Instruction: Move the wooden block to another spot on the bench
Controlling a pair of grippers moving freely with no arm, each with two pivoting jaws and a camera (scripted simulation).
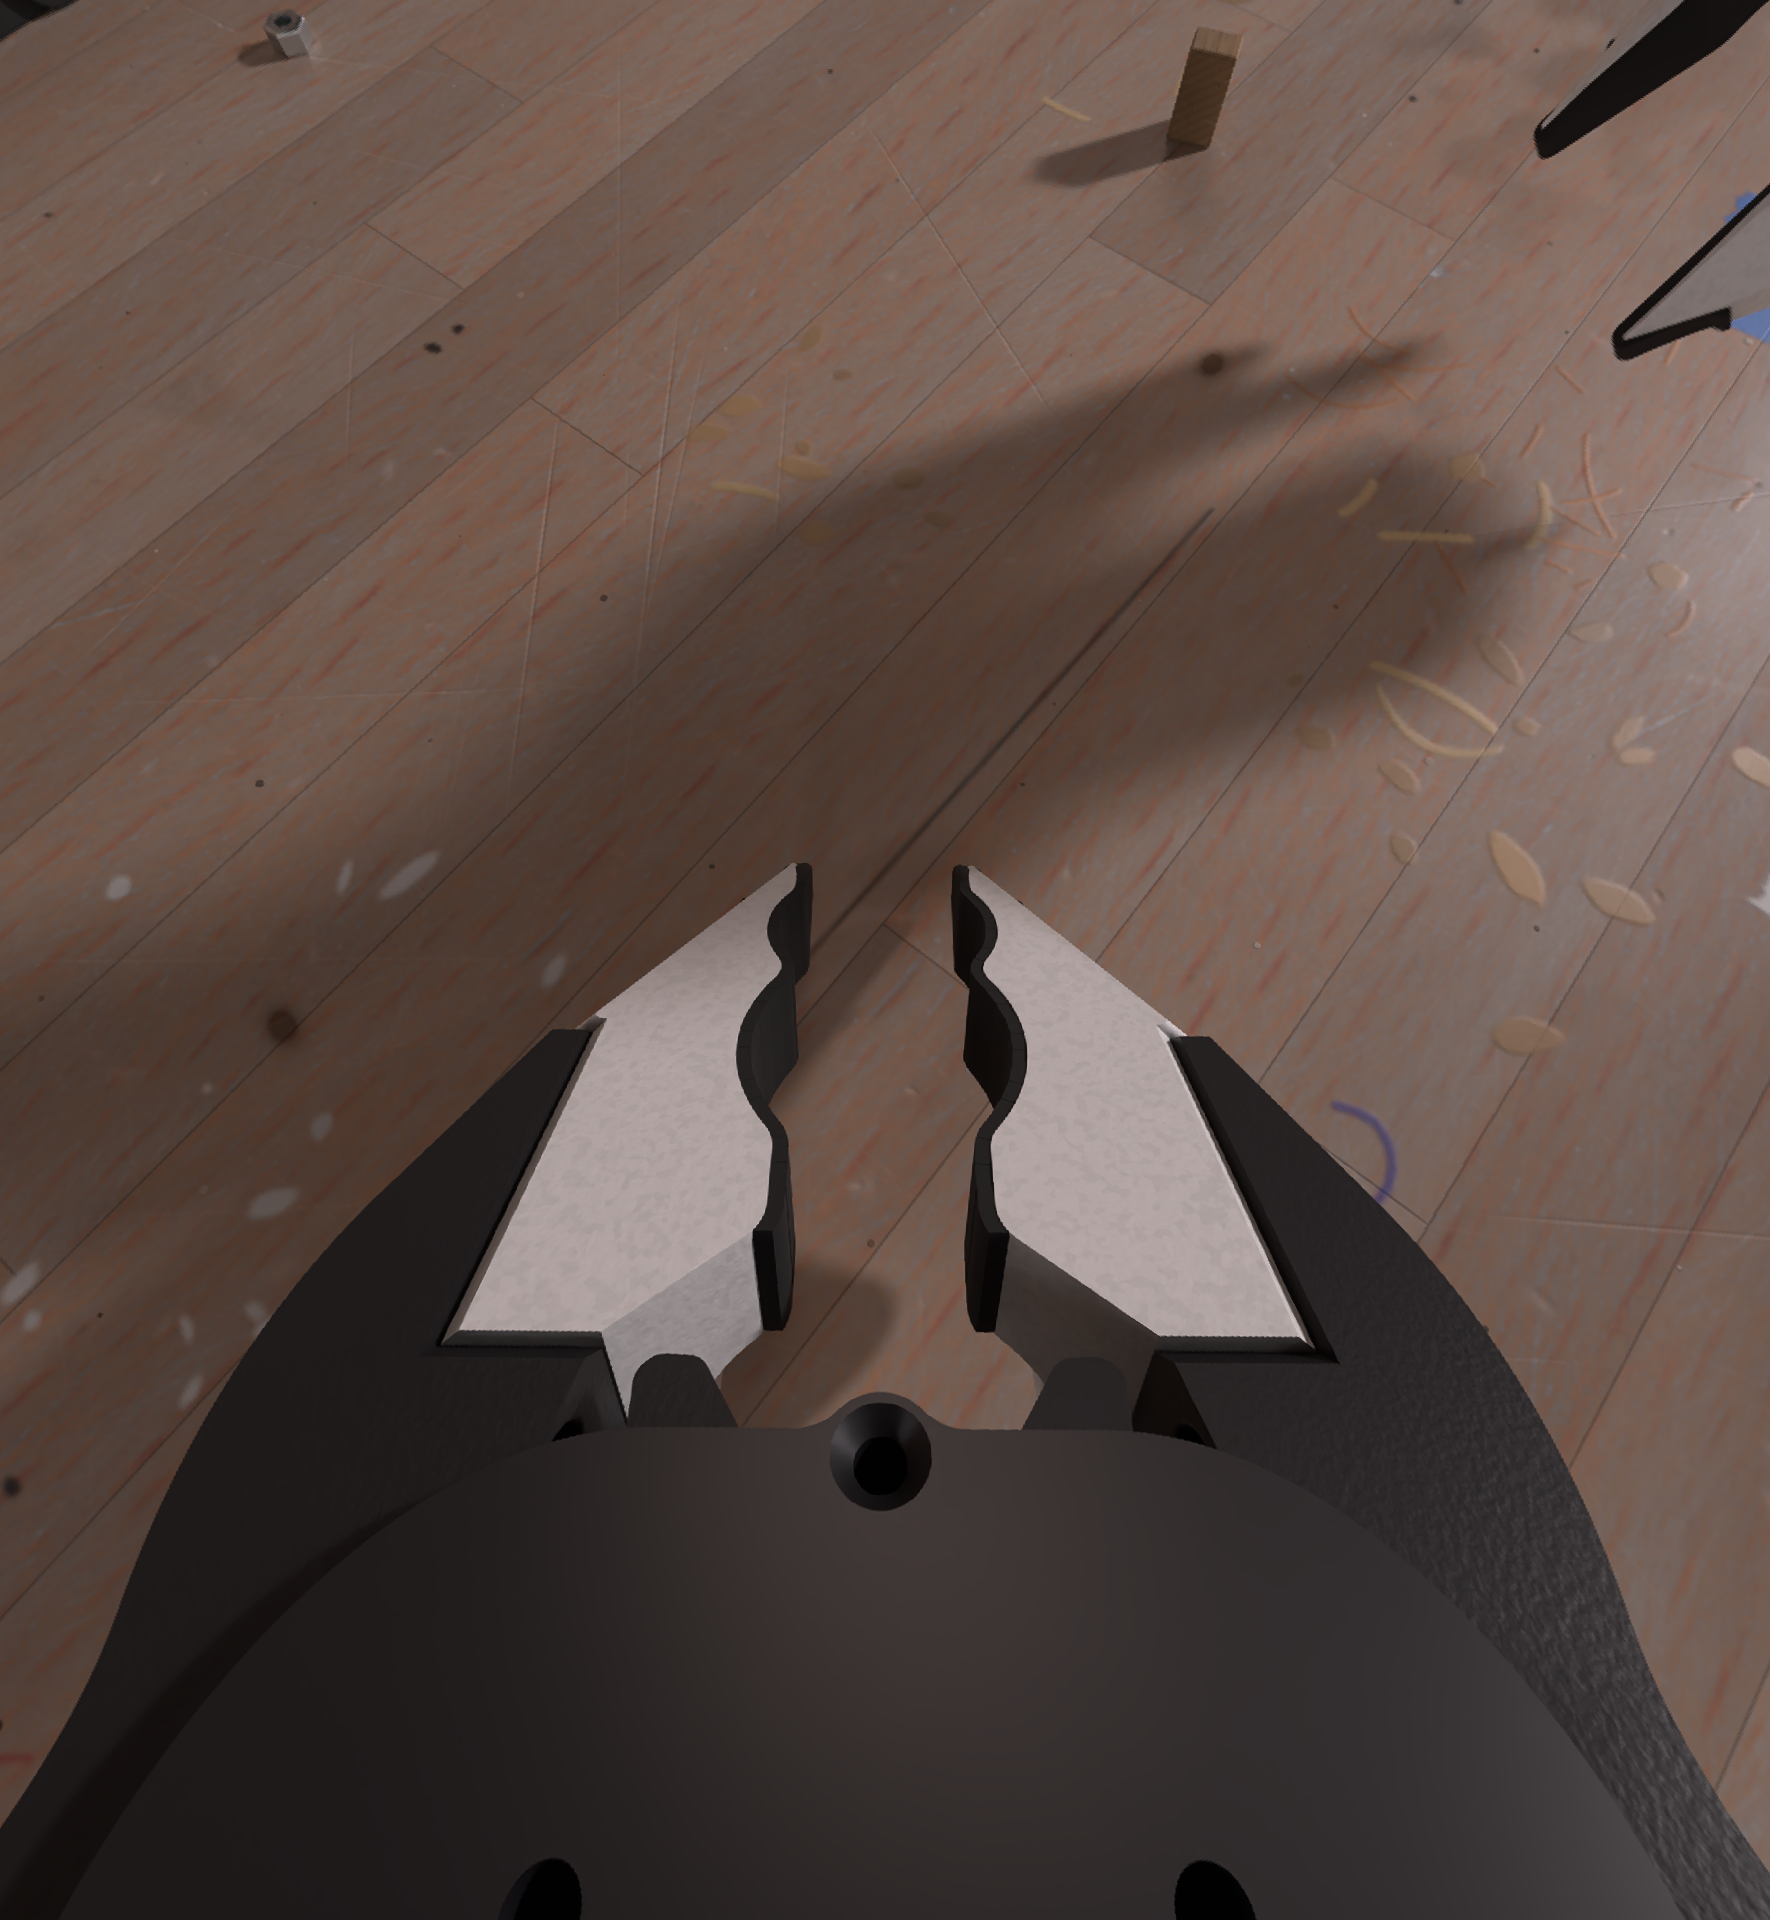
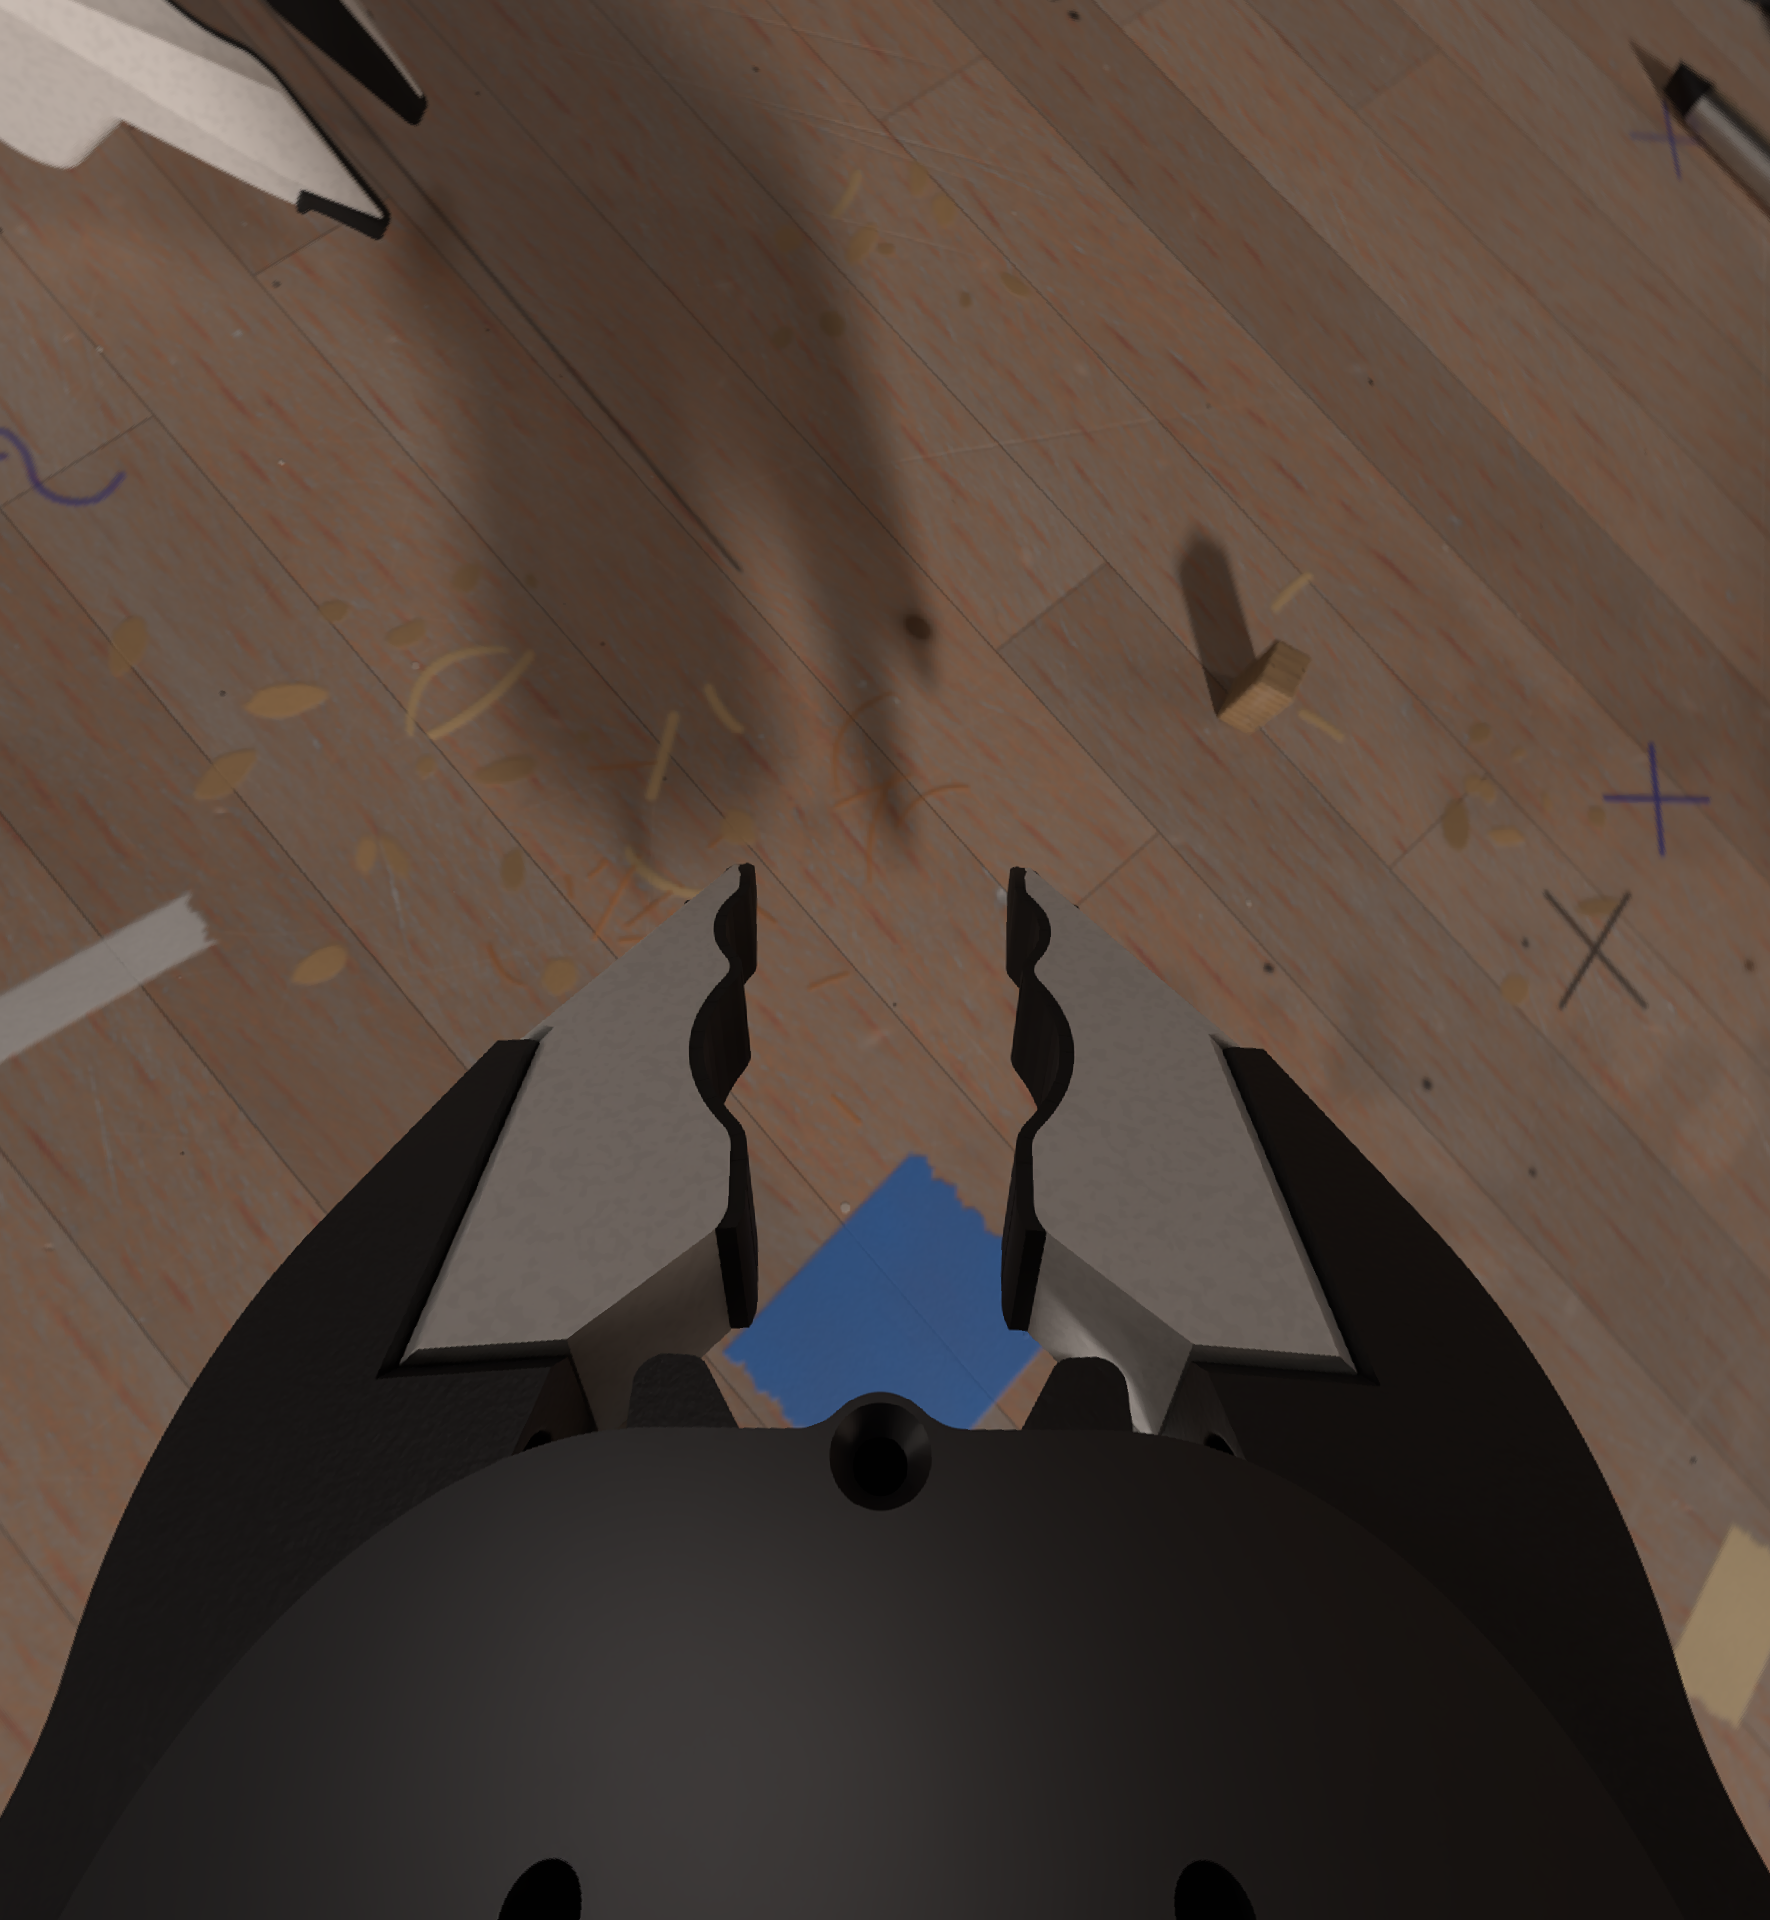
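A small light wooden block (image 1: 1204, 88) stands upright on the wooden bench (image 1: 445, 416), far ahead and to the right in the left wrist view. It also shows in the right wrist view (image 2: 1265, 688), ahead and to the right of the fingers. My left gripper (image 1: 882, 883) is open and empty, above bare bench. My right gripper (image 2: 881, 883) is open and empty, above the bench. The right gripper's fingertips (image 1: 1733, 260) show at the top right of the left wrist view. The left gripper's fingers (image 2: 164, 94) show at the top left of the right wrist view.
A metal hex nut (image 1: 289, 36) lies far left. A blue tape patch (image 2: 881, 1299) lies under my right gripper. A grey tape strip (image 2: 60, 997), a tan tape piece (image 2: 1738, 1626), wood shavings (image 2: 465, 696), pen crosses (image 2: 1655, 798) and a metal tool (image 2: 1754, 156) lie around.
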